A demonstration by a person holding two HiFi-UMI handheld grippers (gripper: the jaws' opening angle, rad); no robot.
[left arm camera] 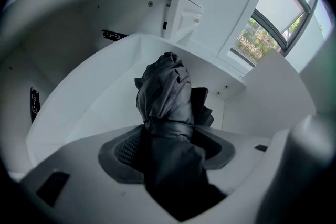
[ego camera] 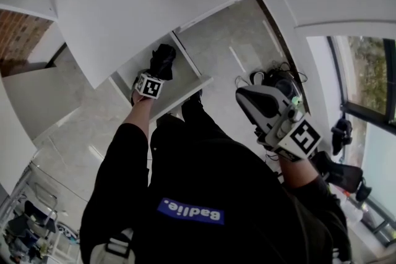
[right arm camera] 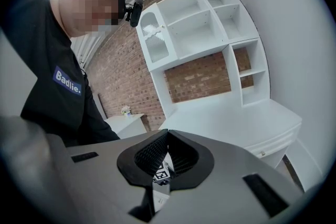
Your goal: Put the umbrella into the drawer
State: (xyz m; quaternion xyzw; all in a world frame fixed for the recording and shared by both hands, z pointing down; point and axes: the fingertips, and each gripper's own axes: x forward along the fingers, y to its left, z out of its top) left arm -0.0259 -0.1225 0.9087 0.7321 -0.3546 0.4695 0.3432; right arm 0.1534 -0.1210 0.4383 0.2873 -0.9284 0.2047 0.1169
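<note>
Readable text: only "Badlie." in white on a blue patch (right arm camera: 68, 82) on my black shirt (right arm camera: 47, 97). It's clear in the right gripper view and upside down in the head view. There are two small black labels (left arm camera: 113, 35) on the cabinet's inner wall in the left gripper view, too small to read

Umbrella (left arm camera: 167, 93): black, folded and collapsed, with the fabric bunched in loose creased pleats. A strap band cinches it right where it leaves the jaws, and some loose fabric flares out to one side beyond the band

Left gripper (left arm camera: 169, 140): jaws fairly wide and clamped on the umbrella, with both ribbed pads pressed against its sides. The umbrella runs straight out along the jaw line, band at the pads, with the bunched end sticking out past the fingertips and the rest trailing back toward the camera

Location: the head view shows the left gripper pointing steeply down into the open white drawer (left arm camera: 84, 107), with the umbrella's far end inside the drawer walls. Can't tell if that end touches the drawer bottom

Right gripper (right arm camera: 165, 136): jaws closed with the tips meeting and nothing between the pads. It's held off to my right, well apart from the drawer and umbrella, and faces white shelving (right arm camera: 210, 23) against a brick wall (right arm camera: 199, 77)
</note>
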